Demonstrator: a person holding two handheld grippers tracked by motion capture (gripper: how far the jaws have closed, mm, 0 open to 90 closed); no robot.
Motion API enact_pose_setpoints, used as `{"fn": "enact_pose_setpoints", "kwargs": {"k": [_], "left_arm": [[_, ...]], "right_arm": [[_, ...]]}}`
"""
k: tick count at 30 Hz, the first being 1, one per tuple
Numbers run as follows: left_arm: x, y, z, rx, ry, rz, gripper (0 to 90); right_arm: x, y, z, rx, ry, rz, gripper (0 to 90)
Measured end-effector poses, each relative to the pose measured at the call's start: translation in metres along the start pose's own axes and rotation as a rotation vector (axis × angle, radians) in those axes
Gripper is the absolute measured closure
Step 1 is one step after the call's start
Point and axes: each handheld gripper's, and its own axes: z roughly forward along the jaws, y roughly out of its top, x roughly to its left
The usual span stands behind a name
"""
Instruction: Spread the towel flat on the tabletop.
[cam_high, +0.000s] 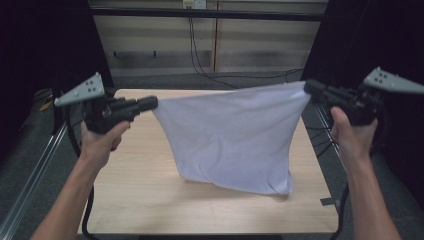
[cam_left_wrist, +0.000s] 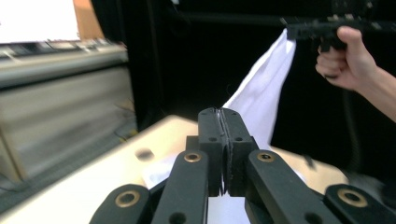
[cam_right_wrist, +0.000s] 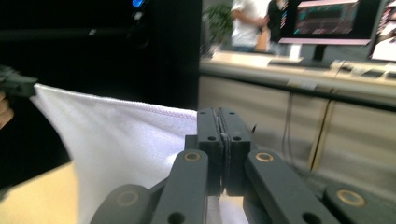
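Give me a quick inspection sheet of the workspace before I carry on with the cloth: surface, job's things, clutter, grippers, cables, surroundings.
Surface: light wooden table, bare around the cloth.
Job's things: white cloth stretched between both grippers by its upper corners, top edge taut; its lower edge rests on the table.
Clutter: nothing seen on the table.
Grippers: left gripper jaws shut on the cloth's left corner; right gripper jaws shut on its right corner; both held above the table.
Cables: black cables hang down the back wall and run along the floor; a cable trails down by the left forearm.
Surroundings: panelled back wall, dark curtains at both sides, metal rail at left.
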Motion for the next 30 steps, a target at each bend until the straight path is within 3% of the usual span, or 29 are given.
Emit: {"fn": "enact_pose_setpoints", "kwargs": {"k": [3, 7, 9, 11, 14, 15, 17, 19, 21, 22, 24, 26, 28, 30], "left_arm": [[-0.010, -0.041, -0.005, 0.047, -0.041, -0.052, 88.5], [-0.024, -0.095, -0.001, 0.131, -0.090, -0.139, 88.5], [-0.035, -0.115, -0.003, 0.171, -0.111, -0.154, 88.5], [-0.049, -0.127, -0.010, 0.178, -0.139, -0.161, 88.5], [-0.074, -0.136, -0.026, 0.184, -0.181, -0.164, 88.4], [-0.082, -0.137, -0.032, 0.188, -0.183, -0.157, 88.4], [-0.098, -0.138, -0.041, 0.177, -0.226, -0.145, 88.2], [-0.107, -0.139, -0.050, 0.174, -0.230, -0.116, 87.5], [-0.106, -0.140, -0.053, 0.162, -0.229, -0.126, 78.7], [-0.102, -0.142, -0.054, 0.152, -0.246, -0.140, 77.2], [-0.091, -0.145, -0.053, 0.135, -0.239, -0.173, 73.2], [-0.079, -0.149, -0.047, 0.163, -0.198, -0.188, 71.5], [-0.063, -0.155, -0.035, 0.195, -0.151, -0.224, 69.4], [-0.044, -0.161, -0.019, 0.226, -0.104, -0.233, 67.7]], "right_arm": [[0.018, -0.040, -0.021, 0.070, 0.040, 0.019, 89.1], [0.036, -0.105, -0.047, 0.155, 0.086, 0.100, 89.1], [0.044, -0.133, -0.059, 0.193, 0.098, 0.139, 89.1], [0.054, -0.153, -0.071, 0.232, 0.107, 0.163, 89.1], [0.074, -0.167, -0.093, 0.262, 0.122, 0.179, 89.1], [0.082, -0.167, -0.100, 0.267, 0.123, 0.174, 89.1], [0.097, -0.164, -0.115, 0.275, 0.122, 0.157, 88.6], [0.108, -0.158, -0.129, 0.251, 0.127, 0.146, 80.7], [0.113, -0.155, -0.137, 0.250, 0.093, 0.133, 72.6], [0.111, -0.154, -0.138, 0.240, 0.096, 0.136, 70.7], [0.104, -0.155, -0.137, 0.215, 0.079, 0.157, 67.8], [0.095, -0.159, -0.128, 0.251, 0.033, 0.126, 66.6], [0.080, -0.170, -0.112, 0.278, 0.032, 0.147, 65.4], [0.065, -0.184, -0.090, 0.325, 0.023, 0.147, 64.6]]}}
